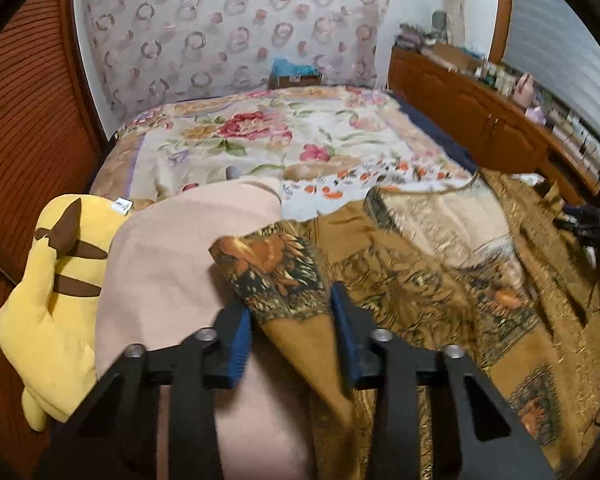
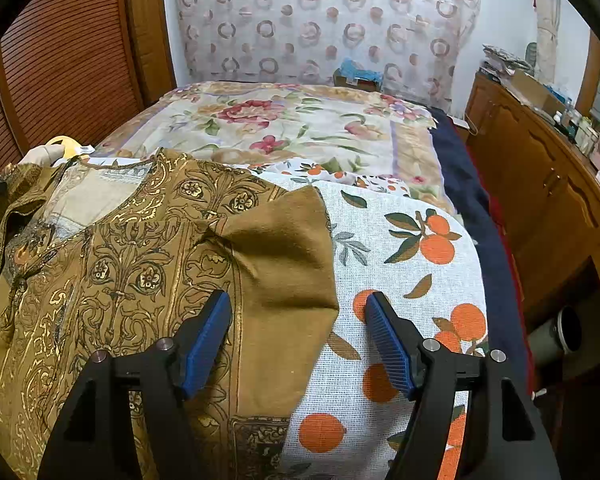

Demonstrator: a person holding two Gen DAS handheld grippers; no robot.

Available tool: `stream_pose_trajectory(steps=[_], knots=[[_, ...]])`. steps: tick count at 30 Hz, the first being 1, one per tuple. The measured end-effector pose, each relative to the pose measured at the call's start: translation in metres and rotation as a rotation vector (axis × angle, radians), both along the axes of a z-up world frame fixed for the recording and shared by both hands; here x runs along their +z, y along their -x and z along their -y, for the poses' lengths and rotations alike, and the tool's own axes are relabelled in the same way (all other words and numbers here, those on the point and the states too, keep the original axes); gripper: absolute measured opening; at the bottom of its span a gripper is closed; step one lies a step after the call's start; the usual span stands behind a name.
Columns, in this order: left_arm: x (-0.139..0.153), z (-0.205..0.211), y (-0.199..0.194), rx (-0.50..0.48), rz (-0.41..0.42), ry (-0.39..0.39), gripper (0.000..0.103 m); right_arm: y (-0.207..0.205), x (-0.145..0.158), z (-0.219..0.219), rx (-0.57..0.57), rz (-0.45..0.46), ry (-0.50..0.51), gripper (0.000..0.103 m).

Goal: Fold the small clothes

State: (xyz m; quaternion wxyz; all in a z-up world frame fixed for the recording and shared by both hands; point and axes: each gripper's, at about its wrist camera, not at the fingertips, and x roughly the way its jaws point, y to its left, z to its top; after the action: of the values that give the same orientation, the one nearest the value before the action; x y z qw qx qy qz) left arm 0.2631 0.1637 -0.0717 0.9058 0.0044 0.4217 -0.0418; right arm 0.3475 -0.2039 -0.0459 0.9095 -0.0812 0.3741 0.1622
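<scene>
Bed (image 2: 300, 120) carries the brown patterned garment (image 2: 140, 260); left hand-held gripper (image 1: 292, 316) pinches its lifted printed sleeve, right hand-held gripper (image 2: 298, 316) stands spread over its plain sleeve edge

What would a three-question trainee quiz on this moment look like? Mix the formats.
1. True or false: the right gripper is clamped on the brown patterned shirt.
2. What lies under the shirt's edge by the right gripper? A: orange-print cloth. B: bare wood. C: striped towel.
3. Fill in: the left gripper pinches a fold of the ____.

Key: 1 false, its jaws stand open above the shirt's edge; 2 A; 3 shirt.
</scene>
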Motion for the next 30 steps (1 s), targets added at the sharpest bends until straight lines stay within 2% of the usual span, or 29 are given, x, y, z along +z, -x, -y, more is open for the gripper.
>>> stream_pose_trajectory(steps=[3,6,11,19,21,23,24,25,30], knots=[[0.003,0.001,0.004,-0.013,0.015,0.023,0.017,0.0,0.0,0.0,0.0,0.0,0.0,0.072],[0.007,0.006,0.01,-0.022,0.034,0.038,0.009,0.0,0.0,0.0,-0.001,0.001,0.003,0.072],[0.015,0.017,0.022,-0.049,0.058,0.077,0.005,-0.001,0.001,0.0,0.002,-0.008,-0.004,0.072],[0.021,0.039,0.043,-0.1,0.07,0.097,0.004,-0.022,0.004,0.002,-0.012,-0.043,-0.001,0.072],[0.024,0.042,0.05,-0.103,0.083,0.098,0.004,-0.025,0.007,0.002,0.003,-0.047,0.001,0.057],[0.026,0.044,0.06,-0.1,0.095,0.109,0.004,-0.022,0.009,0.001,0.024,-0.065,-0.036,0.019],[0.027,0.045,0.064,-0.1,0.1,0.114,0.004,-0.019,0.01,0.0,0.026,-0.059,-0.034,0.016],[0.028,0.046,0.072,-0.102,0.11,0.12,0.004,-0.013,0.012,-0.001,0.03,-0.033,-0.017,0.008],[0.037,0.044,0.106,-0.089,0.157,0.133,0.004,0.035,0.038,0.008,0.027,0.096,-0.074,0.004]])
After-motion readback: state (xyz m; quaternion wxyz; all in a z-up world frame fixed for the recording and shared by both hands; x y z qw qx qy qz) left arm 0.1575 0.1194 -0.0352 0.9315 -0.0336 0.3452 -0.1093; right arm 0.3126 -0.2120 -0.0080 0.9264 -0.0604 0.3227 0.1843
